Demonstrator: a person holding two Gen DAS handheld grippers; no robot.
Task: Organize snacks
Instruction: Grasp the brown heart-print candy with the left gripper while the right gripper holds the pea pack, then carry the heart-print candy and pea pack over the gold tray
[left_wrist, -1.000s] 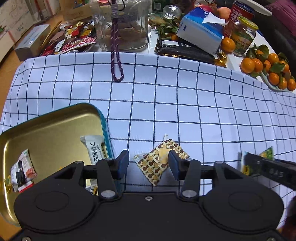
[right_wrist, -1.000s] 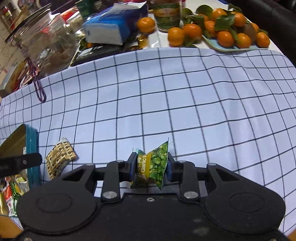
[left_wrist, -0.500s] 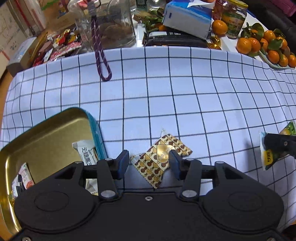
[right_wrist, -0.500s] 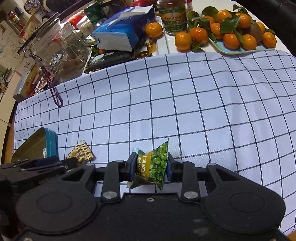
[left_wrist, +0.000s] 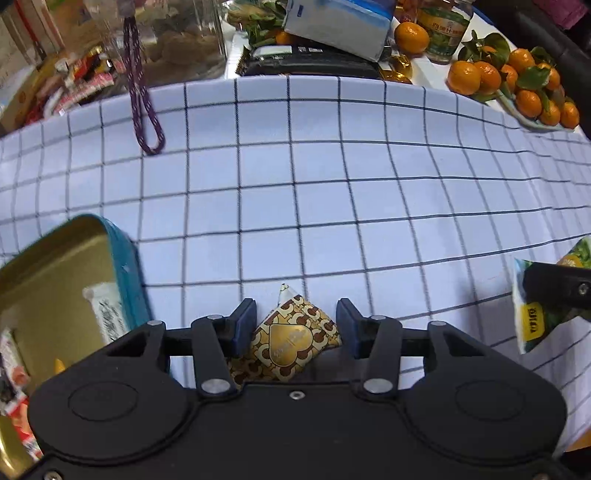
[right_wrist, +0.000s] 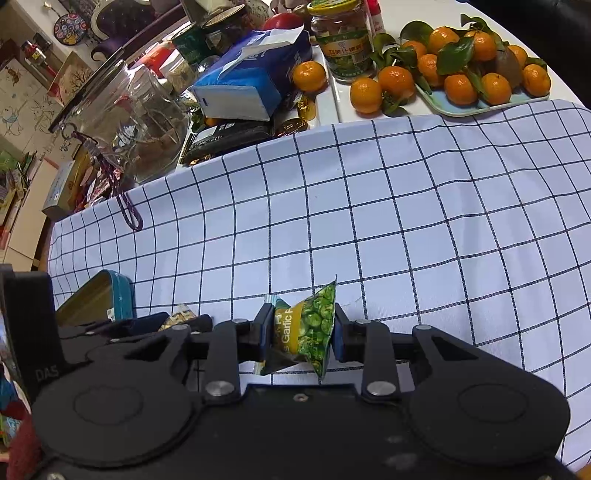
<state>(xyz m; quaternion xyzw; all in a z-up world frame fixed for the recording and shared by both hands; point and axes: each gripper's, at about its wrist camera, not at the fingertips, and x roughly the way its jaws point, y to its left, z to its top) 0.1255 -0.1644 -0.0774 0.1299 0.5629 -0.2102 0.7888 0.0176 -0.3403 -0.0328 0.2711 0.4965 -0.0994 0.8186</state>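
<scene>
A checked cloth (left_wrist: 332, 192) covers the near part of the bench, and its wide middle lies bare between two handheld grippers and the clutter along the far edge. That far edge is crowded: a glass jar (right_wrist: 144, 110) with a purple cord (left_wrist: 142, 96) trailing onto the cloth, a blue tissue pack (right_wrist: 251, 85), a labelled jar (right_wrist: 343, 40) and a tray of mandarins (right_wrist: 469, 74).

The left gripper (left_wrist: 293, 326) points down over a brown-and-gold patterned packet (left_wrist: 291, 339) lying on the cloth; its jaws stand apart on either side, and the left pad seems to touch the packet's edge while the right pad stays clear. Just to its left sits an open gold tin (left_wrist: 55, 280) with a teal rim, a white wrapped bar (left_wrist: 105, 314) and other snacks inside.

The right gripper (right_wrist: 299, 326) is clamped on a green garlic-pea packet (right_wrist: 306, 325), held clear of the cloth; in the left wrist view that packet (left_wrist: 535, 321) shows at the right edge.

Compared with a second ago, the left gripper sits lower and closer over the patterned packet, which now lies squarely between the jaws, while the right gripper has lifted its packet higher, with the left gripper now overlapping its lower-left view.
</scene>
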